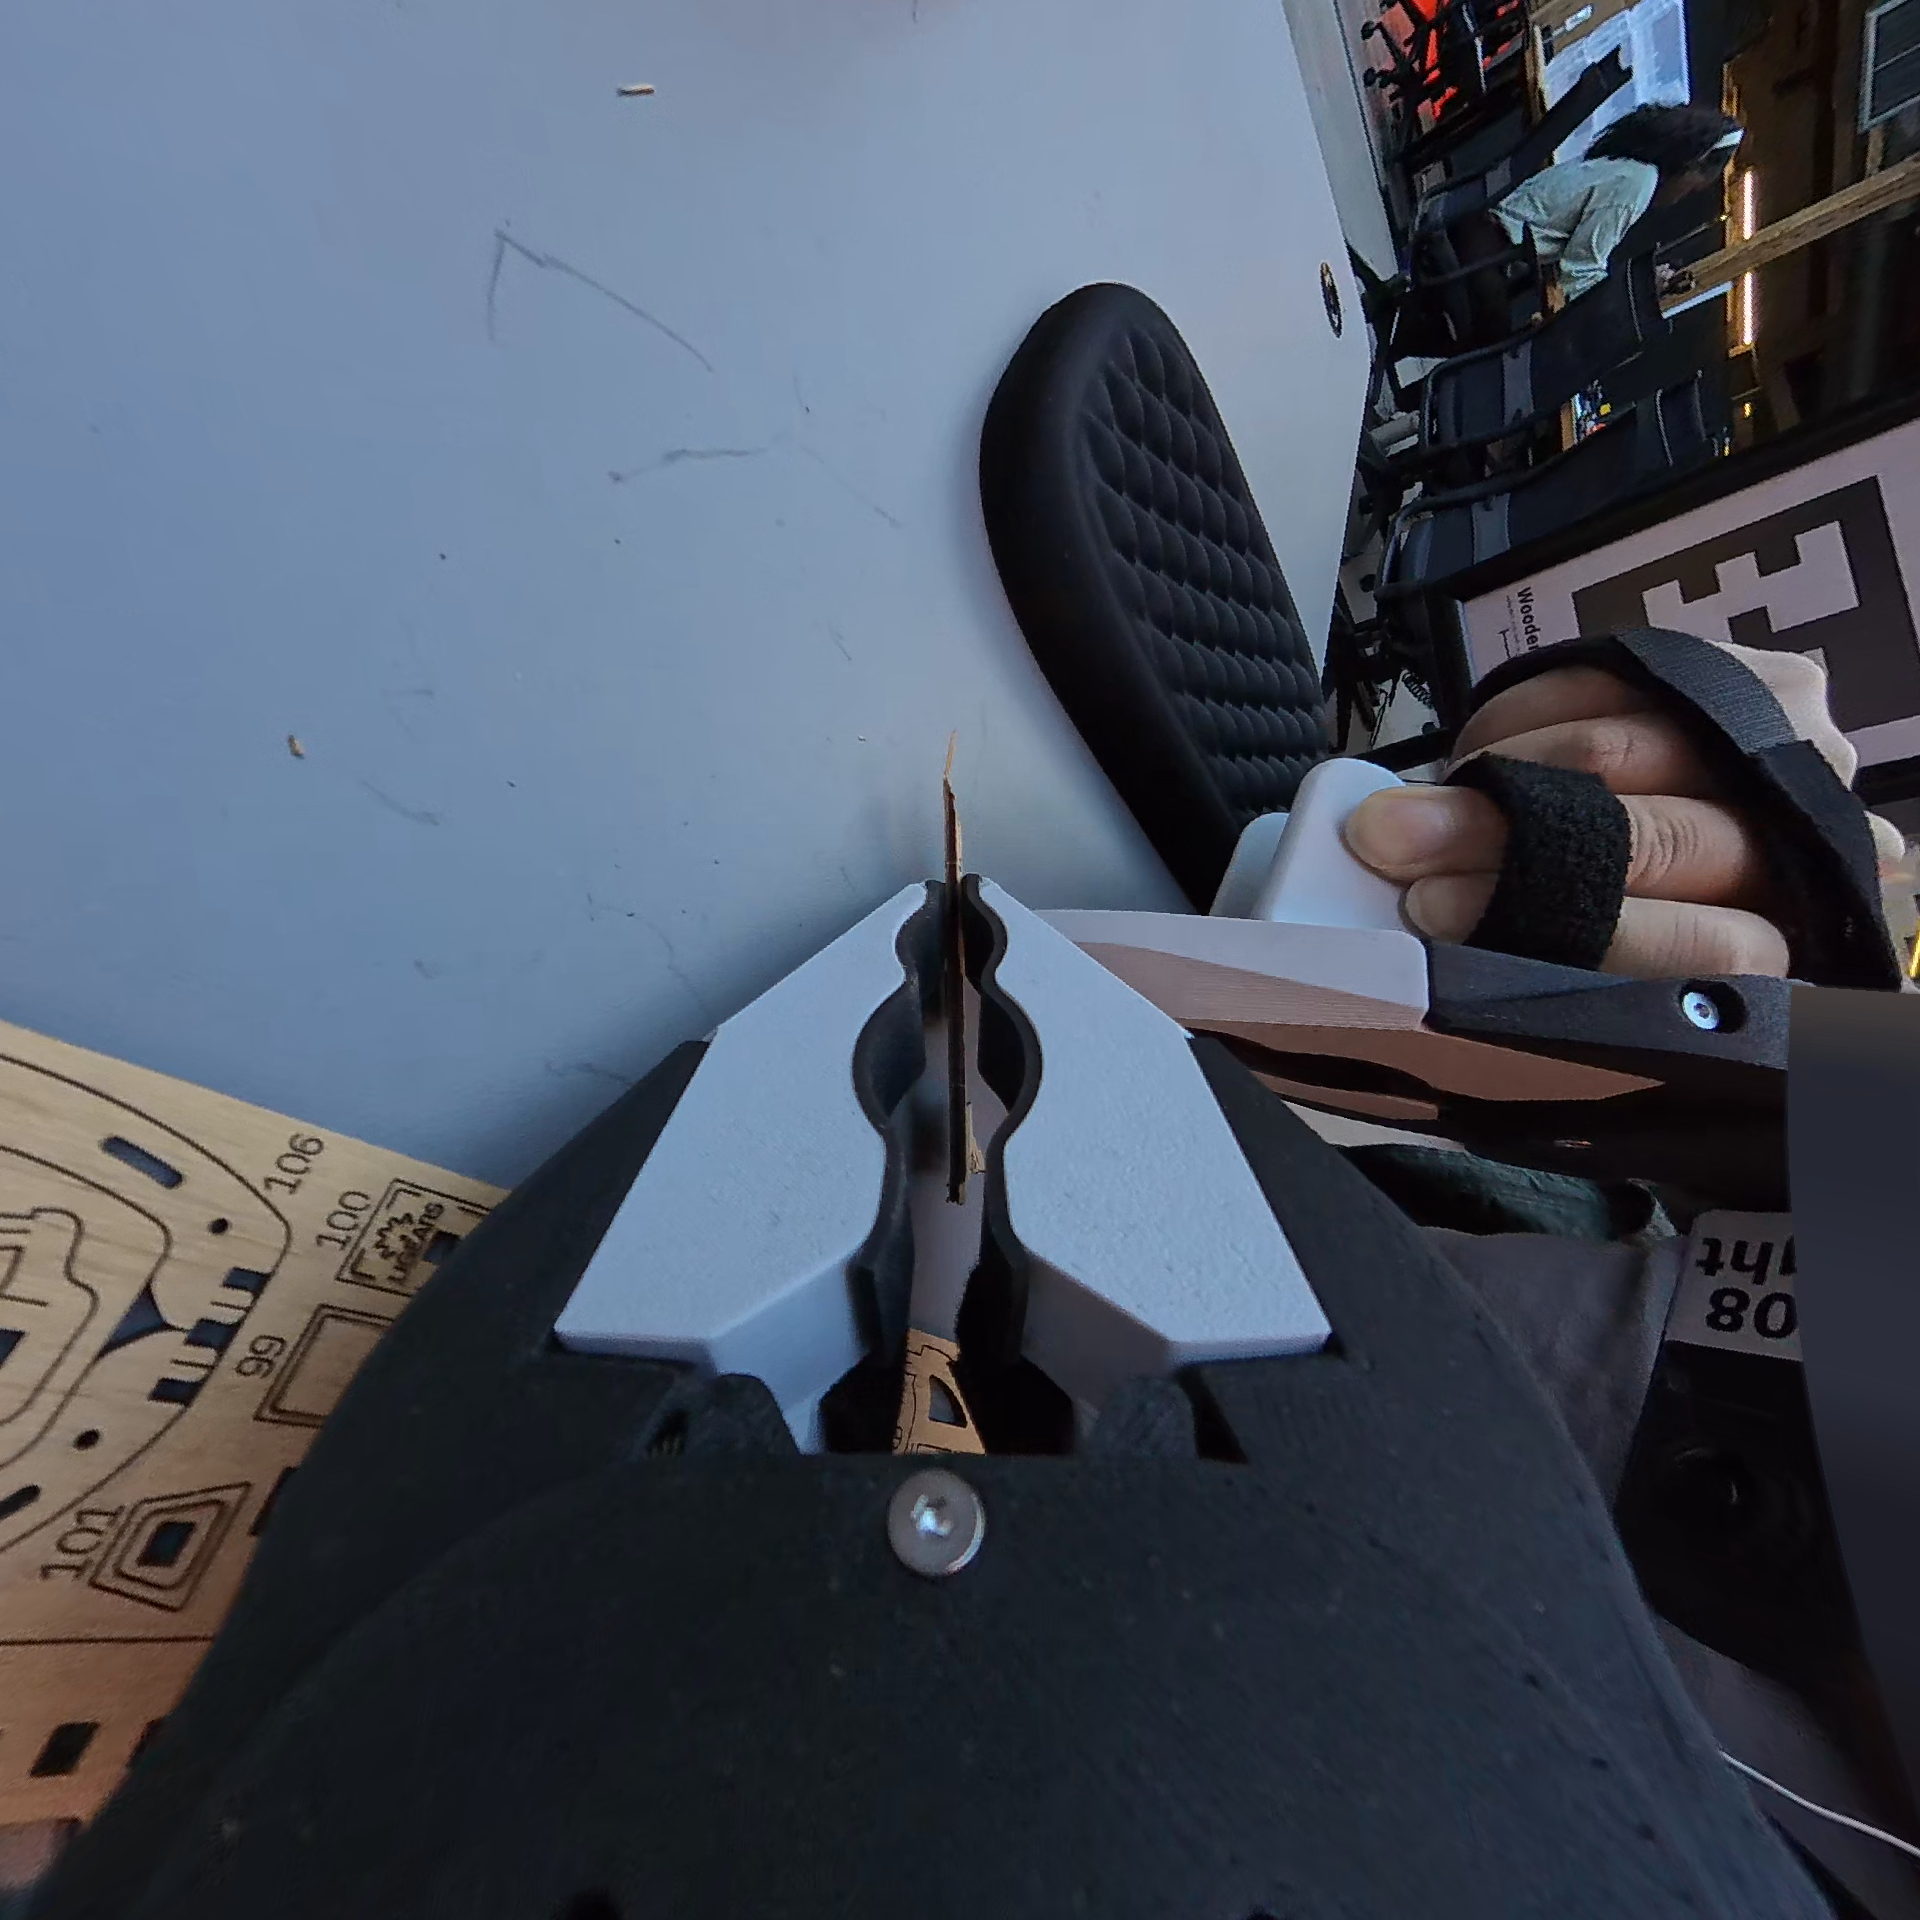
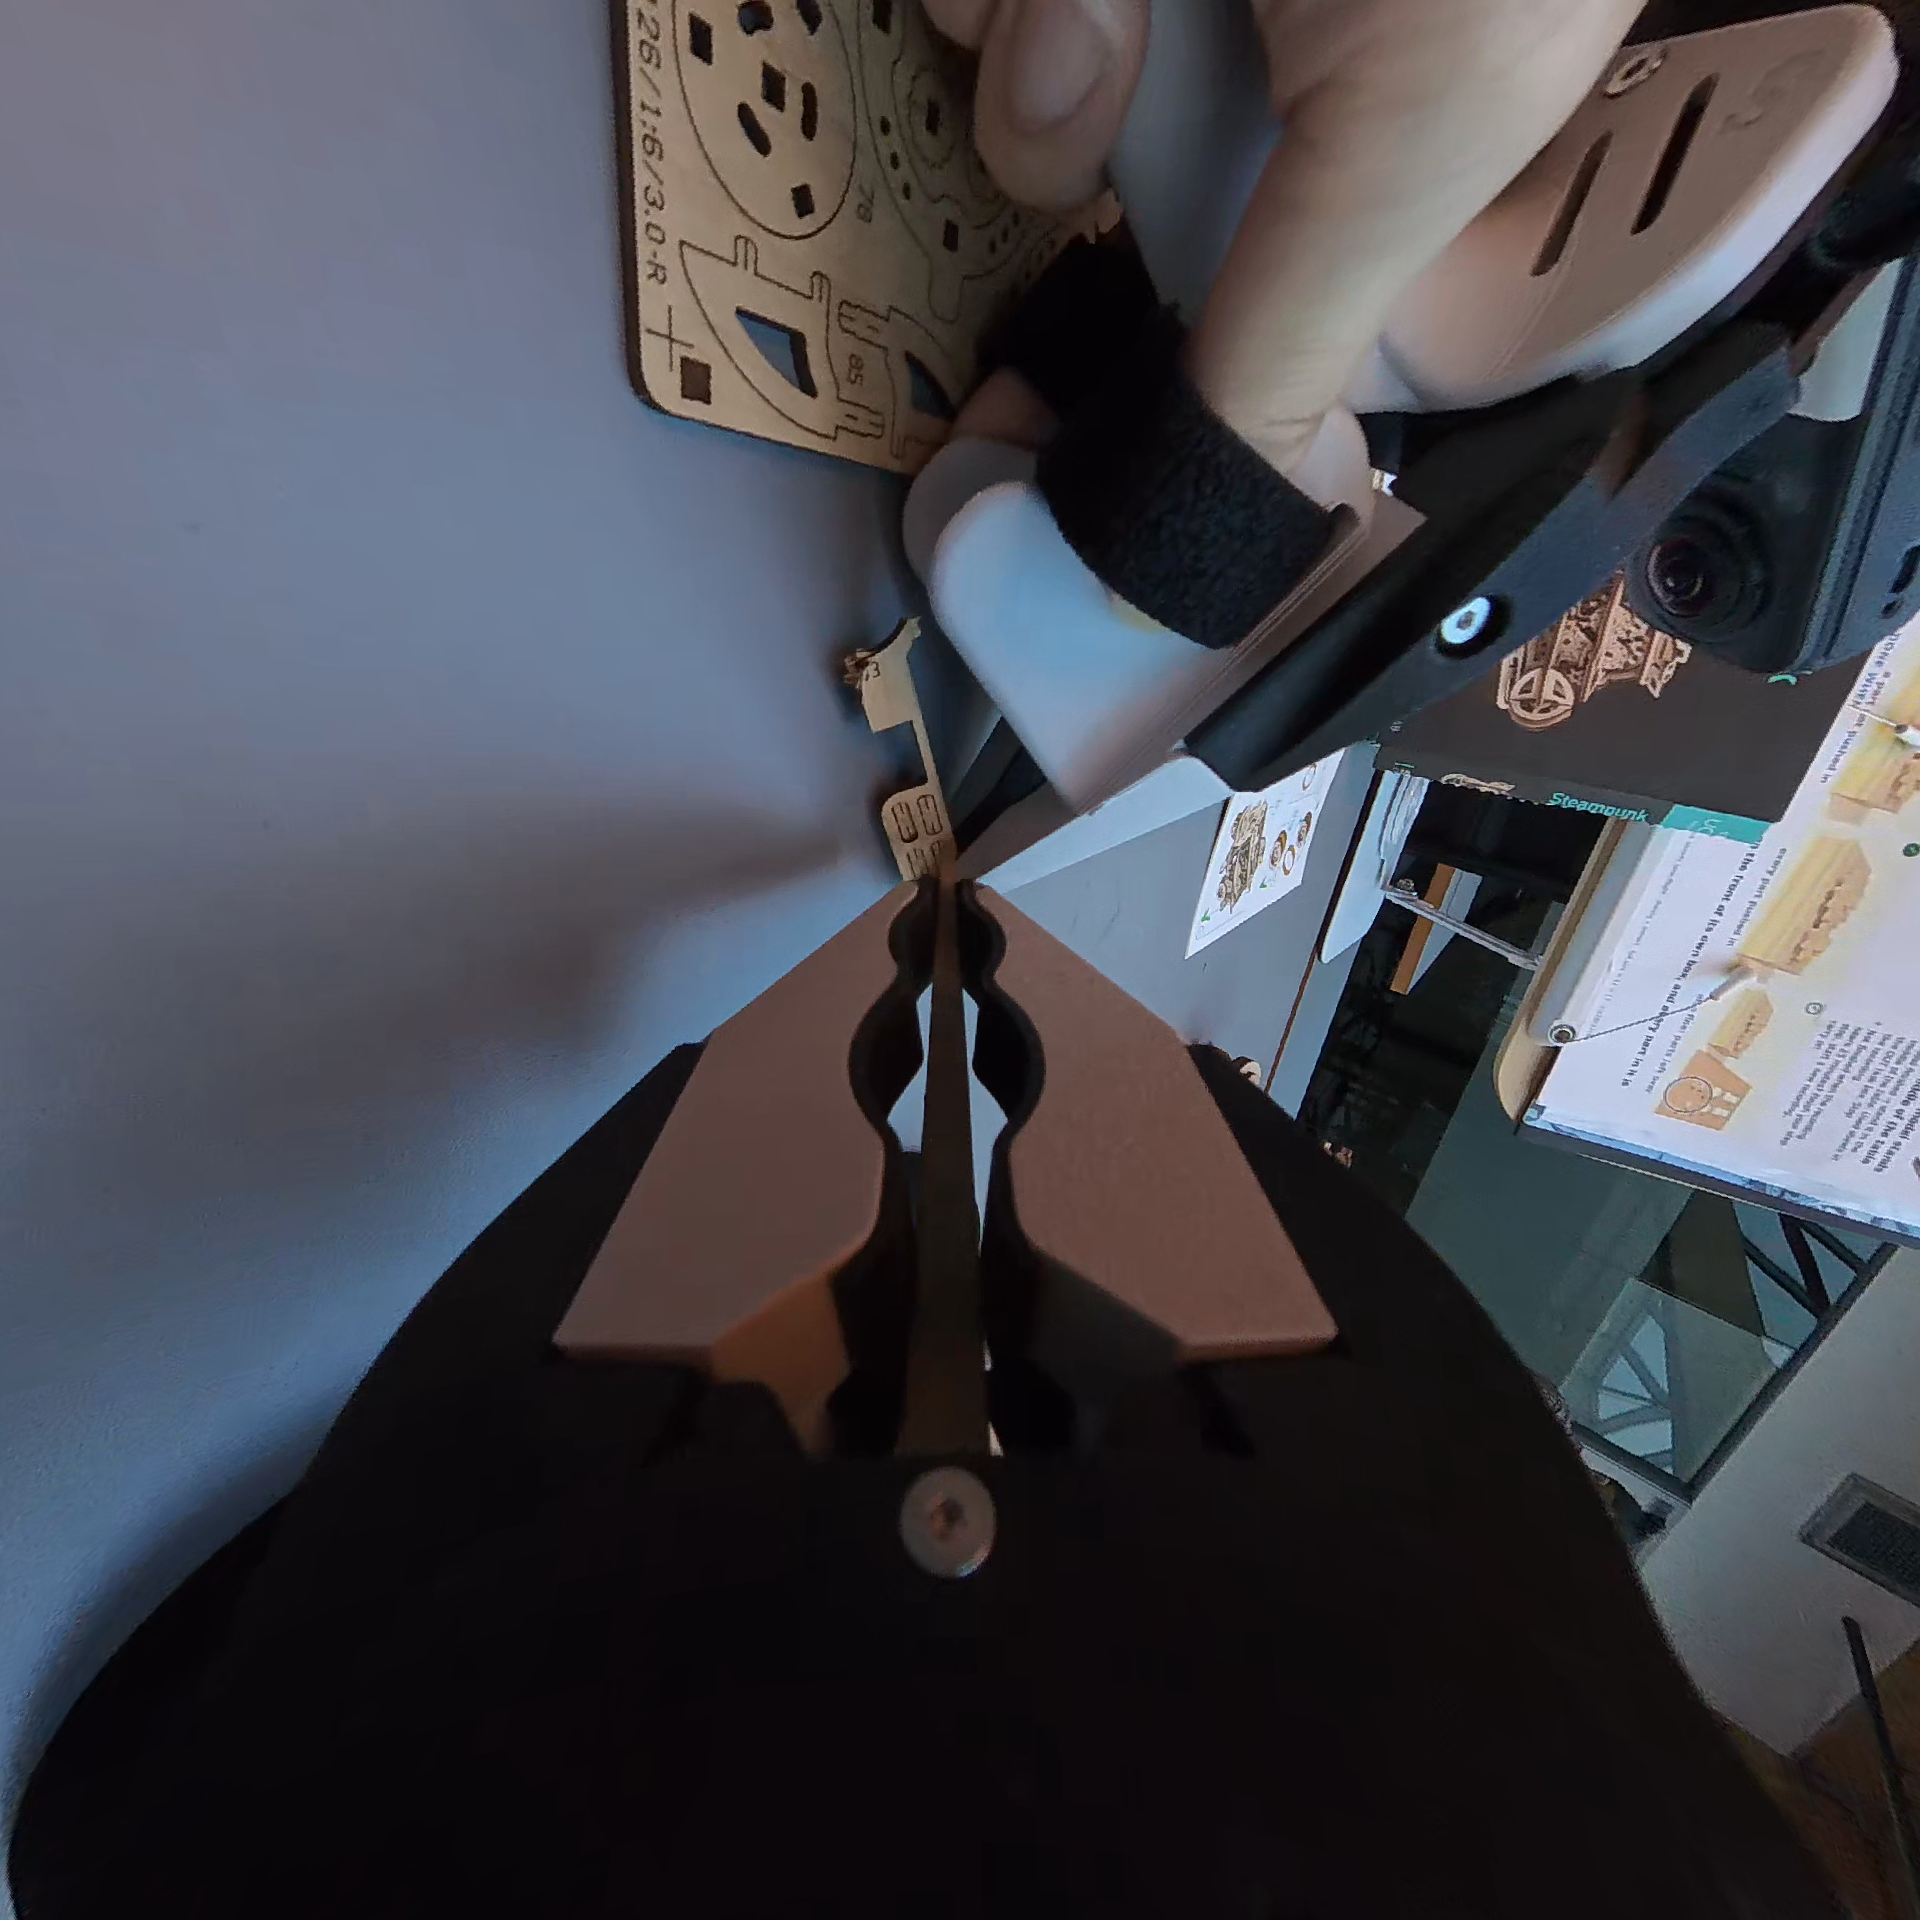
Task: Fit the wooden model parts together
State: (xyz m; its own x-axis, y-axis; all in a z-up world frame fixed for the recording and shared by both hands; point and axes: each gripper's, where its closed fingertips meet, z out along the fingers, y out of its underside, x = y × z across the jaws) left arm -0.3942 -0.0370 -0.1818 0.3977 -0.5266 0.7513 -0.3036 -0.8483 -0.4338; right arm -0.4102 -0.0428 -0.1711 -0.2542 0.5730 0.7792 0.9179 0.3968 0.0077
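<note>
While our left gripper (image 1: 954, 894) pinches a thin wooden piece (image 1: 952, 831) edge-on, our right gripper (image 2: 943, 891) clamps another flat part (image 2: 943, 1143), so their edges can be lined up.

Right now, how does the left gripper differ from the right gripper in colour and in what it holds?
The left gripper has pale grey fingers; the right gripper has brown fingers. The left one clamps a thin wooden piece seen edge-on, its tip poking beyond the fingertips; the right one clamps a dark thin strip running the length of its fingers. Both are shut, with black wavy pads, over the grey table.
</note>
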